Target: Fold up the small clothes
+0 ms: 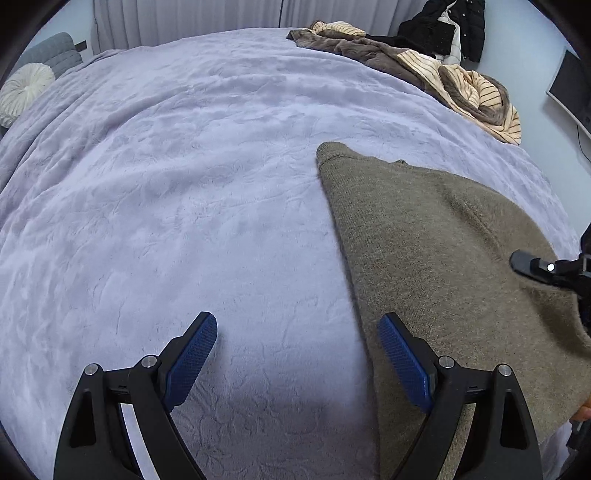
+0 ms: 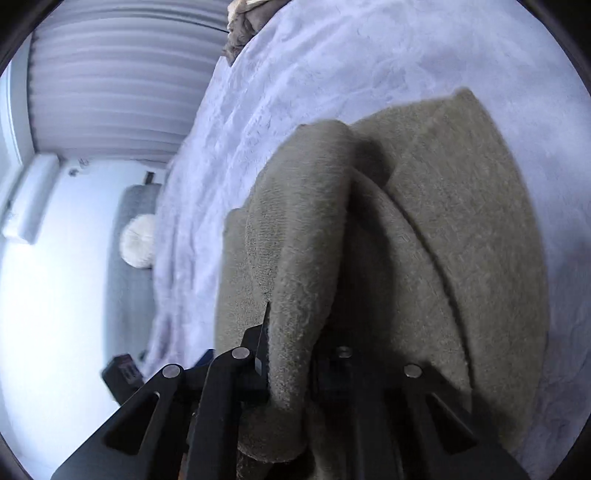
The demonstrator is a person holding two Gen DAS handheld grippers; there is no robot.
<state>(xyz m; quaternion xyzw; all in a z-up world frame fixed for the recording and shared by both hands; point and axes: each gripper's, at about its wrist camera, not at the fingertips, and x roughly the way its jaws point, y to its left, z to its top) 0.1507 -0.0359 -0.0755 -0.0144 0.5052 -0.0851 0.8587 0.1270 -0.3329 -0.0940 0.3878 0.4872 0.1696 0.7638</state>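
An olive-brown knit sweater (image 1: 443, 251) lies on the lilac bedspread (image 1: 184, 203) at the right. My left gripper (image 1: 297, 354) is open and empty, low over the bedspread, with its right finger over the sweater's left edge. My right gripper (image 2: 291, 350) is shut on a bunched fold of the sweater (image 2: 306, 240) and holds it lifted, the view tilted sideways. The rest of the sweater (image 2: 461, 221) hangs below it onto the bedspread (image 2: 332, 55). The right gripper also shows in the left wrist view (image 1: 546, 269) at the right edge, over the sweater.
A heap of brown and striped clothes (image 1: 424, 70) lies at the bed's far right. A black jacket (image 1: 447, 26) hangs behind it. A round white cushion (image 1: 26, 92) sits on a grey chair at the far left. Curtains (image 2: 122, 81) line the back wall.
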